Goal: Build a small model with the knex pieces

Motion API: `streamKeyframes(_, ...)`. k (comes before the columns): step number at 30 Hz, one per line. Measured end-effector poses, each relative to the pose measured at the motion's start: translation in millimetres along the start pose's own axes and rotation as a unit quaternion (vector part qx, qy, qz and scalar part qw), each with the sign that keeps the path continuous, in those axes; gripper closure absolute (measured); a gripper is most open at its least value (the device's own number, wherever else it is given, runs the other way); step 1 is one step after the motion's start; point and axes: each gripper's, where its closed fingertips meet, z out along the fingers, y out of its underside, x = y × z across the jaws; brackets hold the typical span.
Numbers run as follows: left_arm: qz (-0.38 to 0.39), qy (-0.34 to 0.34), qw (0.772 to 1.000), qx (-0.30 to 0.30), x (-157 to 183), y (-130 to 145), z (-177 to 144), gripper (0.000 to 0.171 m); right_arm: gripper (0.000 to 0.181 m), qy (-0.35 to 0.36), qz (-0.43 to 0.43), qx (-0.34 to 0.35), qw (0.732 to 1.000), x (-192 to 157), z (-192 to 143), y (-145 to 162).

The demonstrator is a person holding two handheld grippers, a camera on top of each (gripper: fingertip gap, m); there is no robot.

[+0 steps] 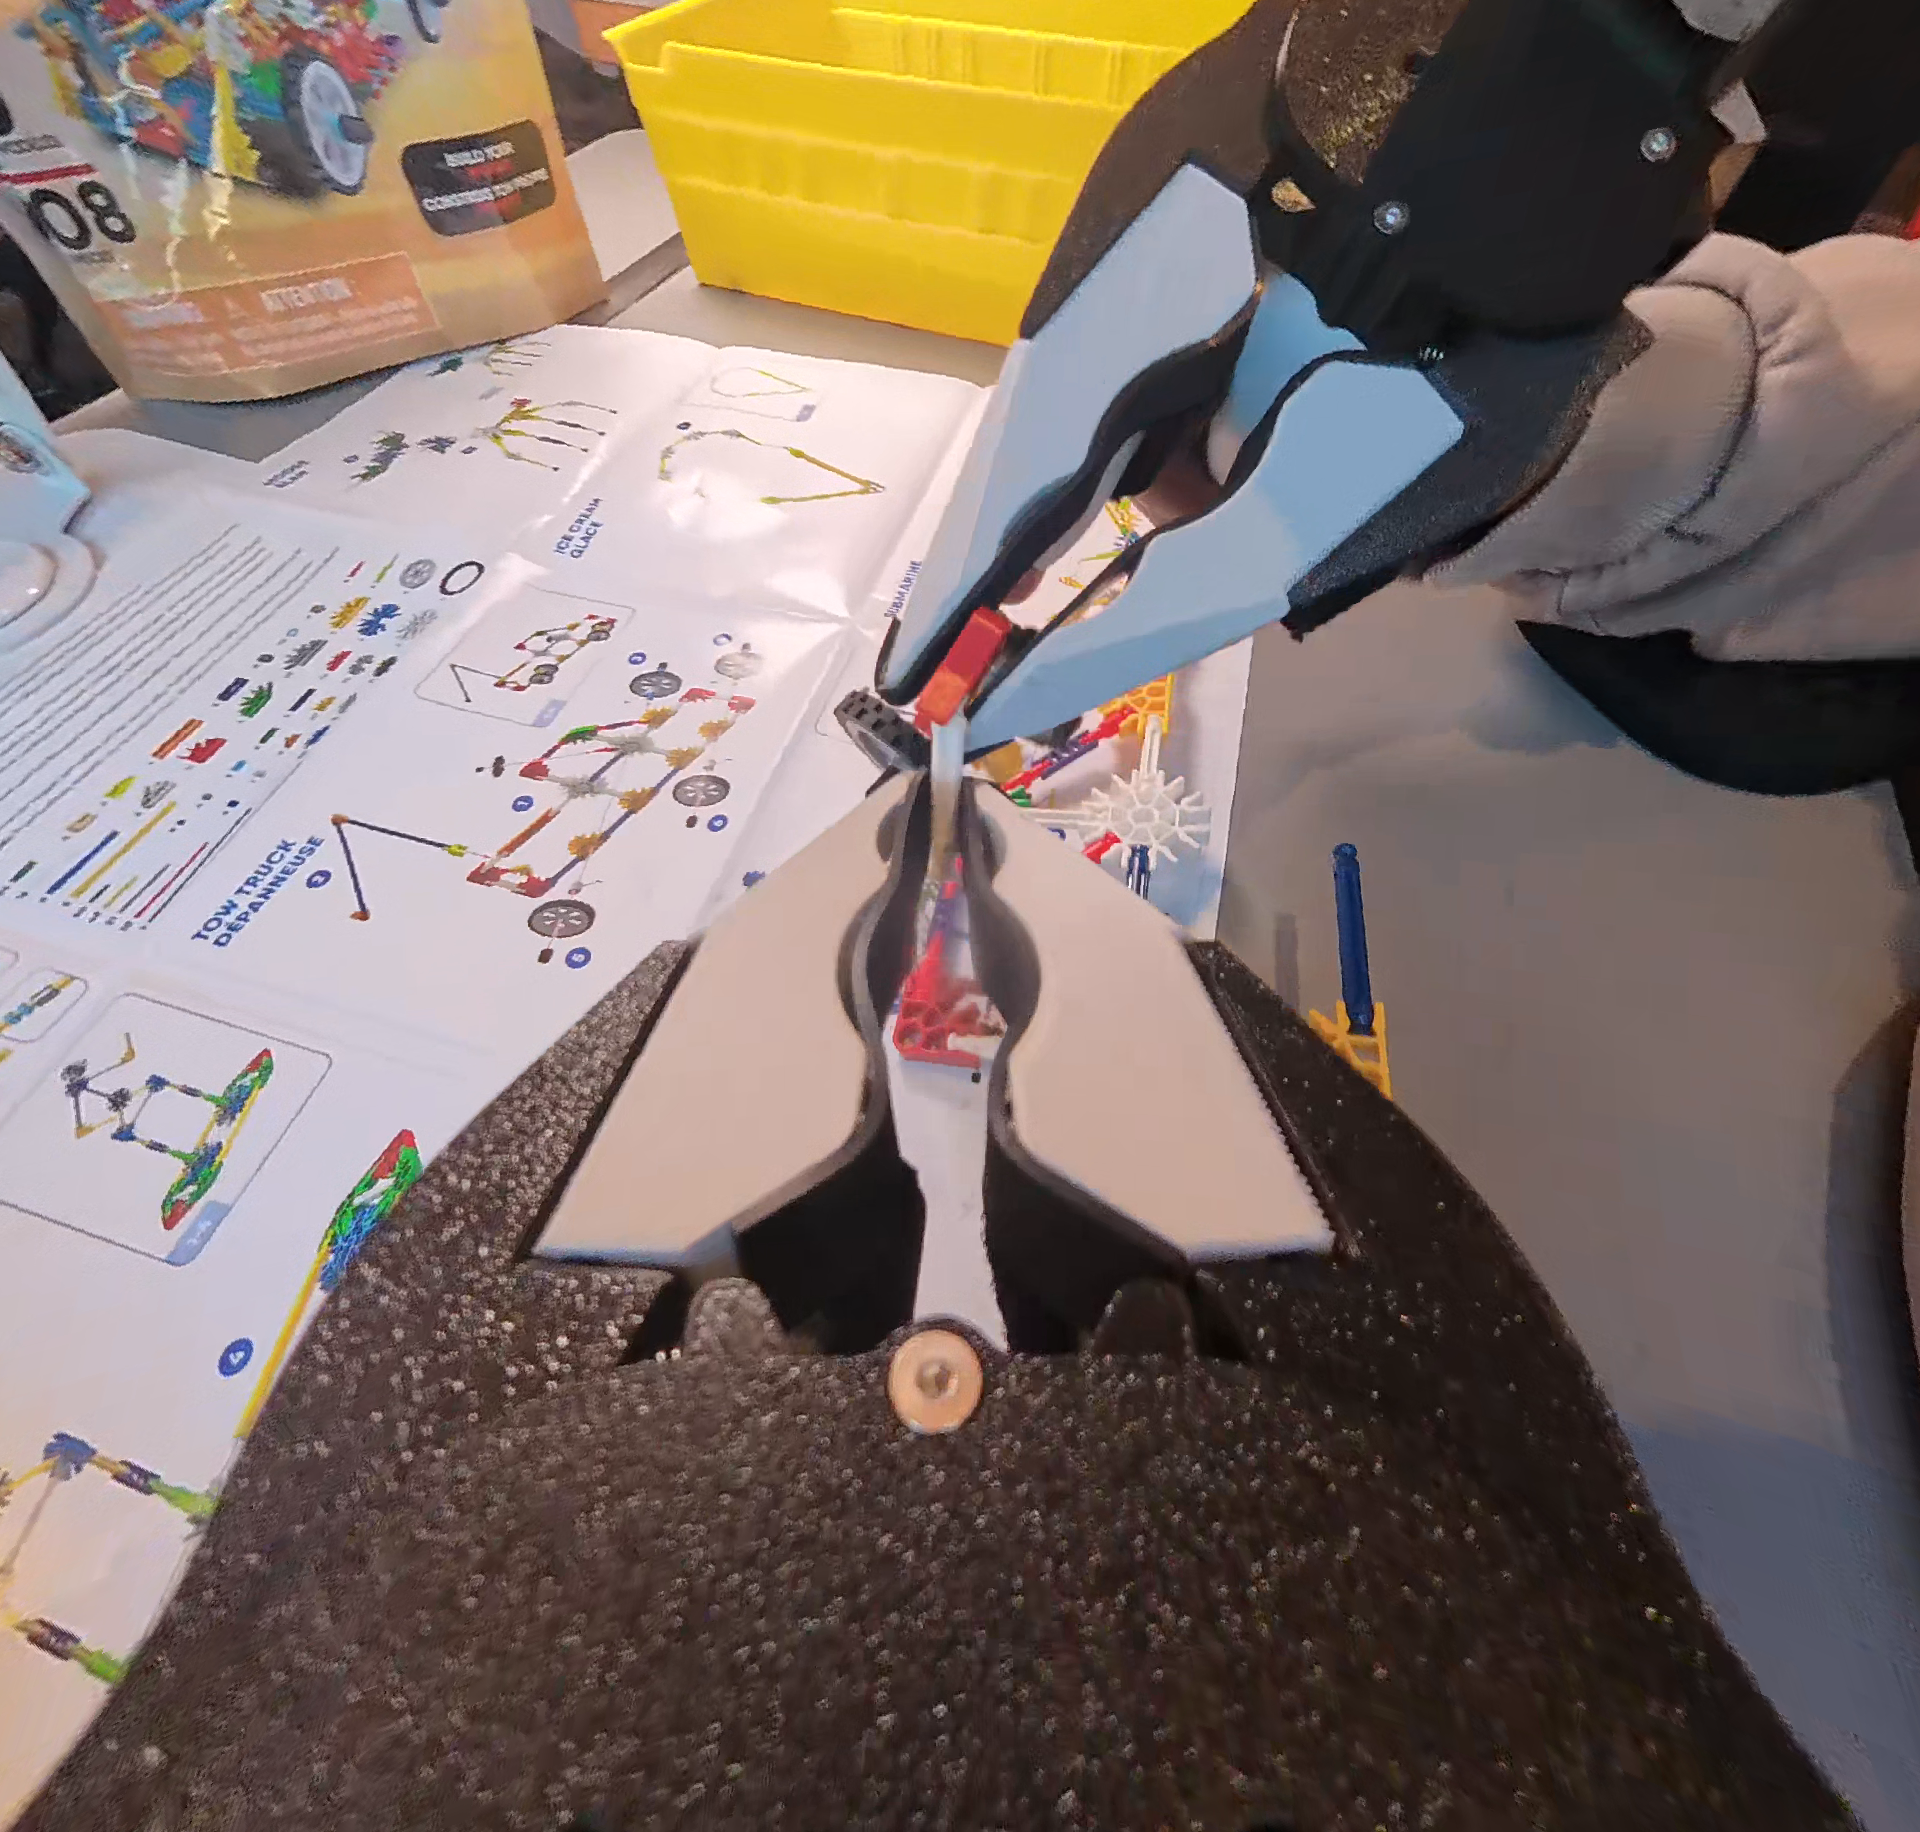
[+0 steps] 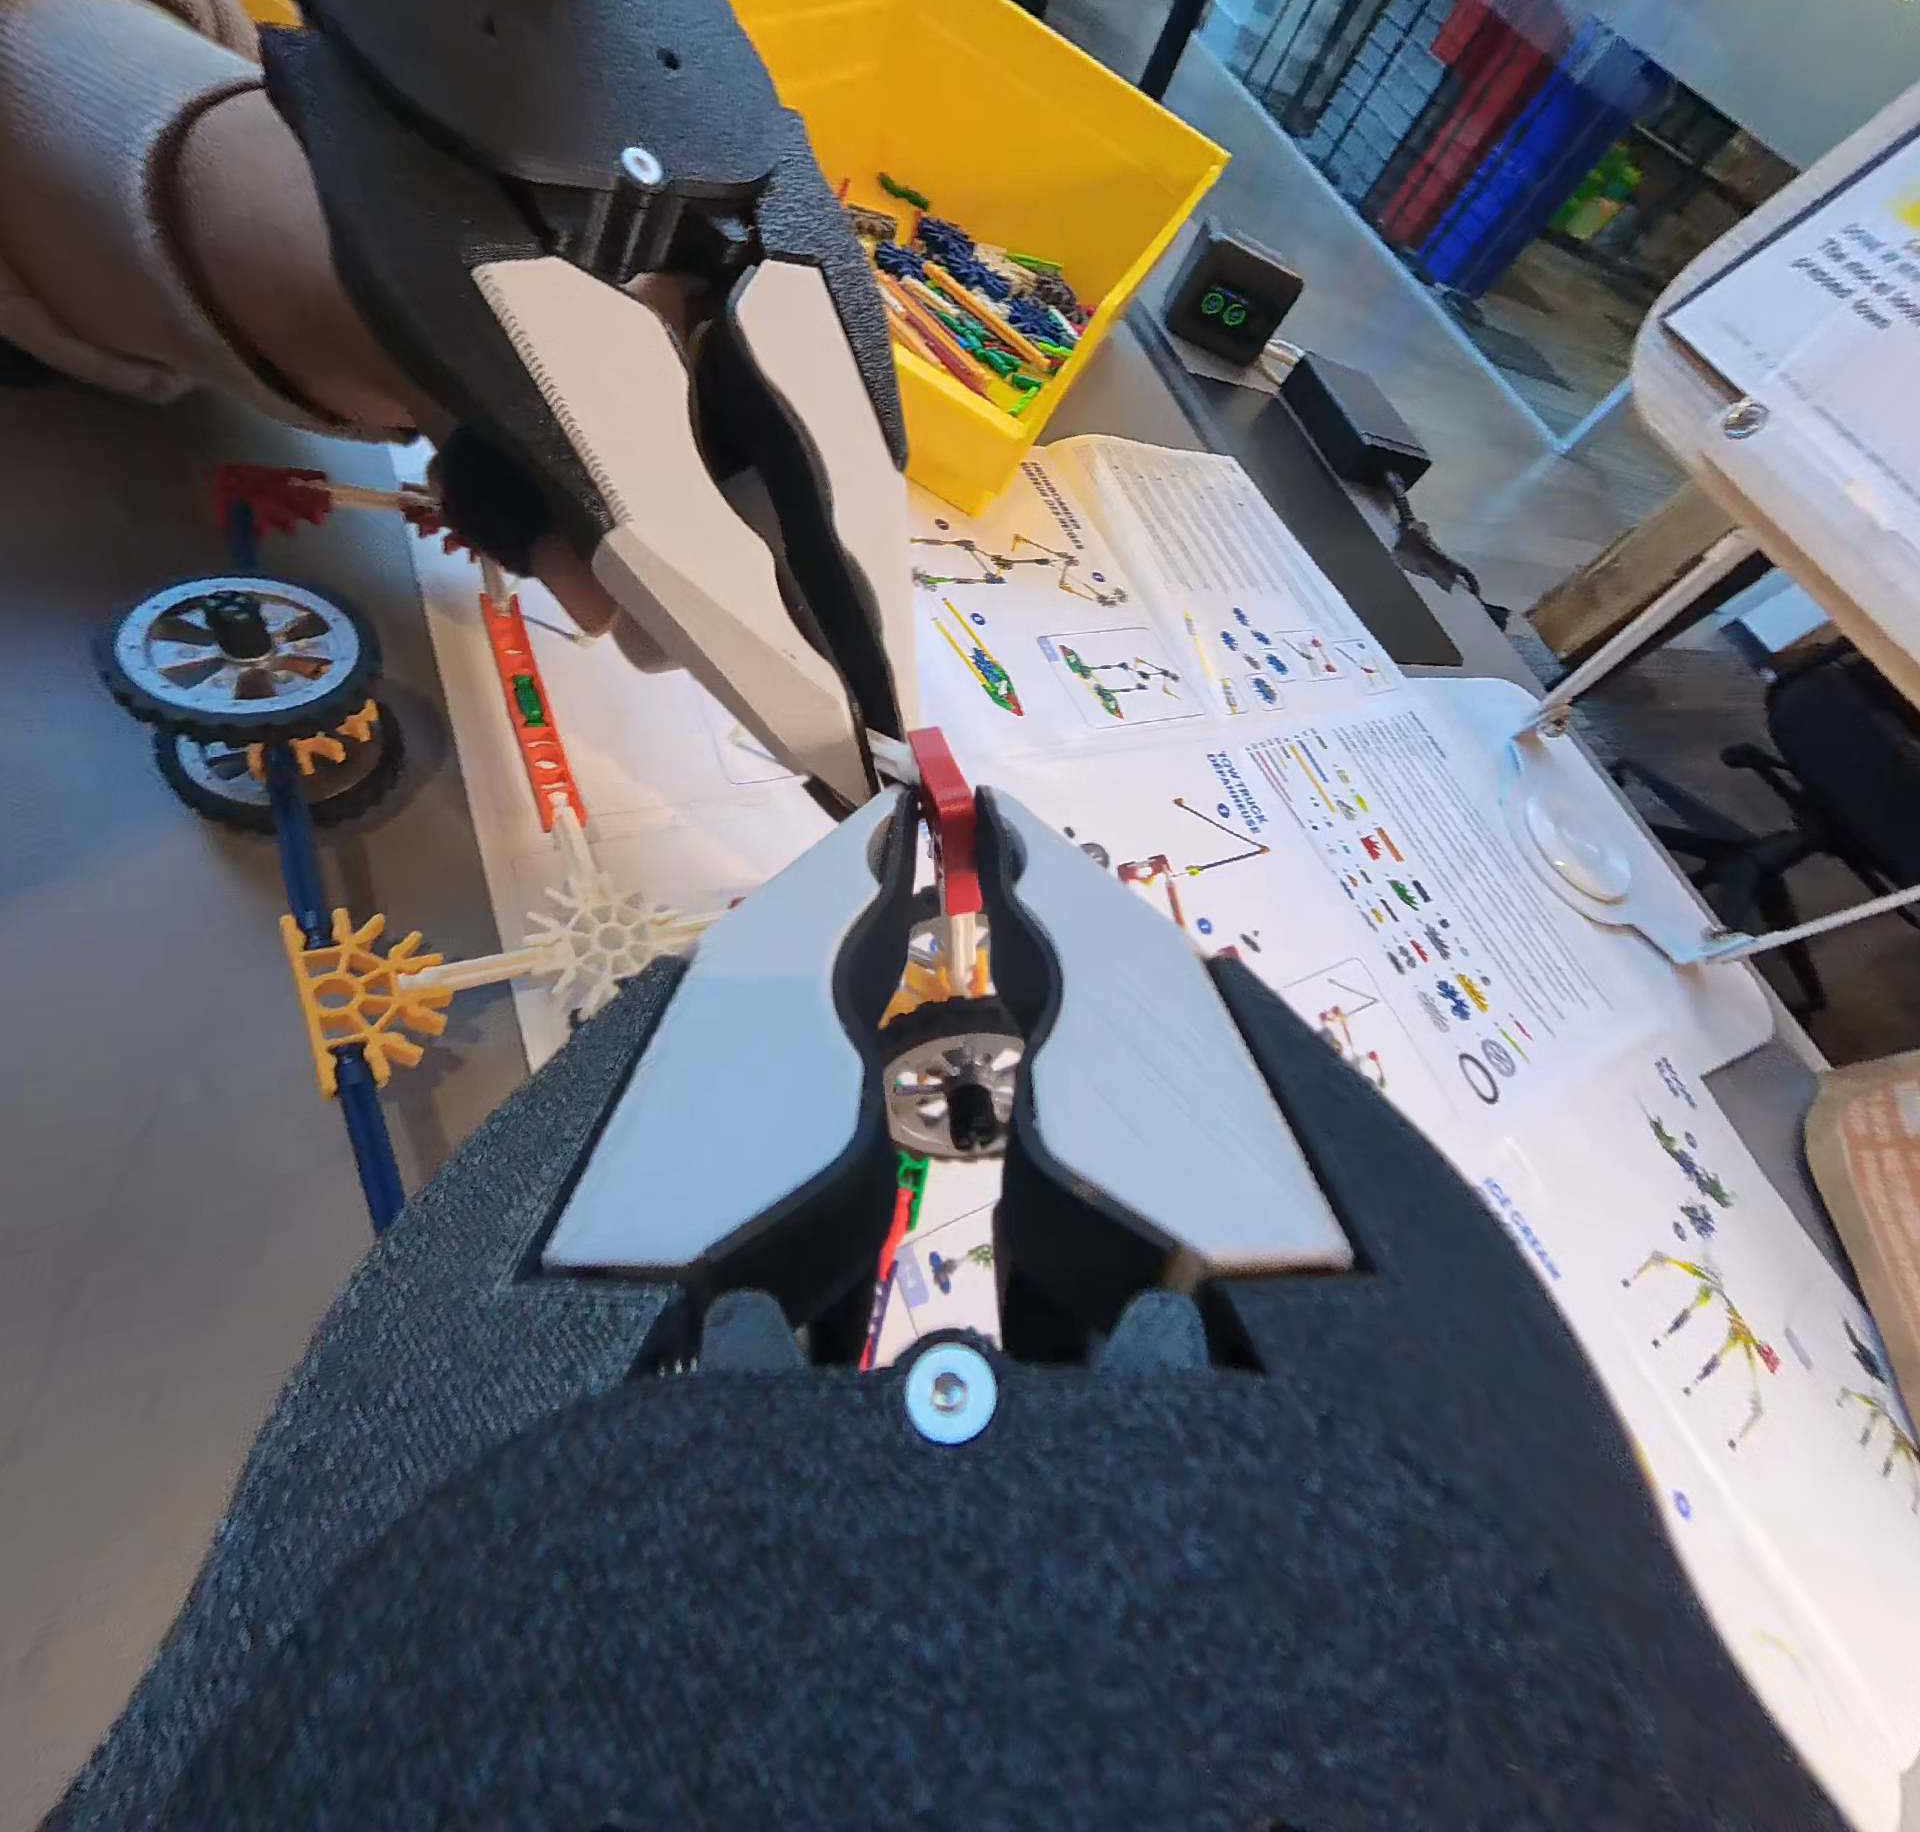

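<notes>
The left gripper (image 1: pixel 940 795) pinches a white rod (image 1: pixel 943 759); the right gripper (image 2: pixel 943 806) clamps a red connector (image 2: pixel 951 826) against the rod's tip; beside them, the wheeled frame (image 2: pixel 343 993) lies part-built on the instruction sheet (image 1: pixel 416 743).

The left hand-held gripper (image 1: pixel 940 785) has a rough, grainy matt black body and smooth matt pale fingers (image 1: pixel 790 1034). At 12 o'clock sits a glossy yellow plastic bin (image 1: pixel 862 193); at 9 o'clock, creased glossy paper instructions (image 1: pixel 416 743). The red connector (image 2: pixel 951 826) looks like smooth plastic.
</notes>
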Motion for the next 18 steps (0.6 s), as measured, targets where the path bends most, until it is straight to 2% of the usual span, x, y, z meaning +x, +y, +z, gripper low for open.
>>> streamKeyframes(1,-0.011,-0.006,1.000,0.007,0.1,-3.7,0.9,0.169,0.179,0.015,0.001,0.002,1.000,3.9,0.4,-1.5)
streamKeyframes(2,-0.024,0.047,0.998,0.015,20.6,-8.6,3.9,0.169,0.179,0.054,0.002,0.000,0.999,16.4,0.4,-1.5)
streamKeyframes(3,-0.027,0.067,0.997,0.007,38.8,-9.1,10.7,0.170,0.179,0.072,-0.009,-0.008,0.997,25.3,1.3,0.5)
streamKeyframes(5,0.043,0.049,0.998,-0.008,58.0,-10.5,21.7,0.169,0.178,0.055,-0.005,0.012,0.998,21.2,2.9,-11.0)
streamKeyframes(6,0.039,0.065,0.997,0.002,63.6,-16.4,21.9,0.169,0.178,0.067,-0.008,0.019,0.998,23.2,1.1,-15.7)
streamKeyframes(8,0.006,0.068,0.998,0.015,49.6,-22.3,16.4,0.169,0.178,0.086,0.018,0.034,0.996,35.0,-8.2,-17.6)
streamKeyframes(12,-0.062,0.022,0.997,0.026,-5.8,-19.4,-8.7,0.169,0.178,0.109,0.096,0.076,0.986,64.6,-36.1,-12.5)
streamKeyframes(15,-0.095,-0.002,0.995,0.027,-32.6,-9.9,-20.8,0.169,0.178,0.073,0.185,0.112,0.974,67.8,-40.3,-7.7)
streamKeyframes(18,-0.116,-0.008,0.993,0.022,-45.2,0.7,-25.0,0.169,0.178,0.035,0.231,0.128,0.964,62.3,-35.6,-2.4)
